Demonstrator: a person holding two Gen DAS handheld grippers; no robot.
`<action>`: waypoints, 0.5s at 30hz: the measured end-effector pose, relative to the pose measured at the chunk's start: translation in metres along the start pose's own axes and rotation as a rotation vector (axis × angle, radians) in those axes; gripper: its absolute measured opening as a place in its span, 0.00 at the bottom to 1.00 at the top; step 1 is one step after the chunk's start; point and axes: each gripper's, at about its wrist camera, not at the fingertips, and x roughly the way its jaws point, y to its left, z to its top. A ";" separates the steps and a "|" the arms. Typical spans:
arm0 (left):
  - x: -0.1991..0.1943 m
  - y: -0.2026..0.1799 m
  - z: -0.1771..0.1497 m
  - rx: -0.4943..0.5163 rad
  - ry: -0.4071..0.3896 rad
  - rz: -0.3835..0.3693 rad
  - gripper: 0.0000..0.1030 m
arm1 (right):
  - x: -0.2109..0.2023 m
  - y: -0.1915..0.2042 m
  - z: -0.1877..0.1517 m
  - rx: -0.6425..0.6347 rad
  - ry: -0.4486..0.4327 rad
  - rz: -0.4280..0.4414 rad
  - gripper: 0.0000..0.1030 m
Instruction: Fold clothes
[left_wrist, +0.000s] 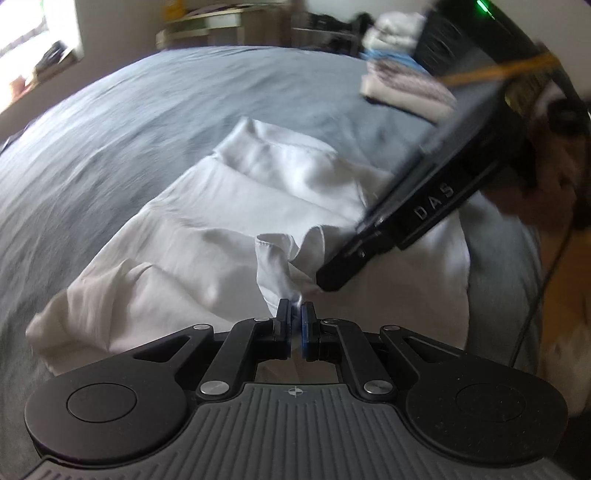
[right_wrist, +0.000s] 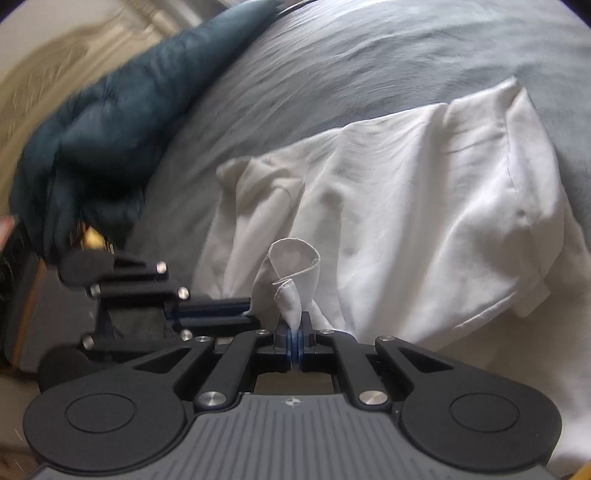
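White cloth, a rumpled garment (left_wrist: 229, 221), lies spread on the grey bedspread (left_wrist: 147, 122). Both grippers pinch its near hem: the left gripper (left_wrist: 295, 314) clamps one bunched corner and the right gripper (right_wrist: 295, 325) another, side by side. Folded clothes (left_wrist: 402, 81) sit stacked beyond; a dark blue blanket (right_wrist: 110, 110) lies heaped nearby.

Grey bedsheet (left_wrist: 147, 122) lies open; folded stack (left_wrist: 402, 85) (far corner) blocks.
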 end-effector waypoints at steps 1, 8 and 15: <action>0.000 -0.005 -0.003 0.040 0.002 0.003 0.03 | -0.001 0.003 -0.003 -0.047 0.009 -0.016 0.04; 0.005 -0.040 -0.031 0.363 0.008 0.032 0.04 | -0.001 0.033 -0.036 -0.468 0.071 -0.145 0.04; 0.000 -0.035 -0.049 0.399 0.089 0.004 0.17 | 0.004 0.055 -0.095 -0.929 0.155 -0.270 0.18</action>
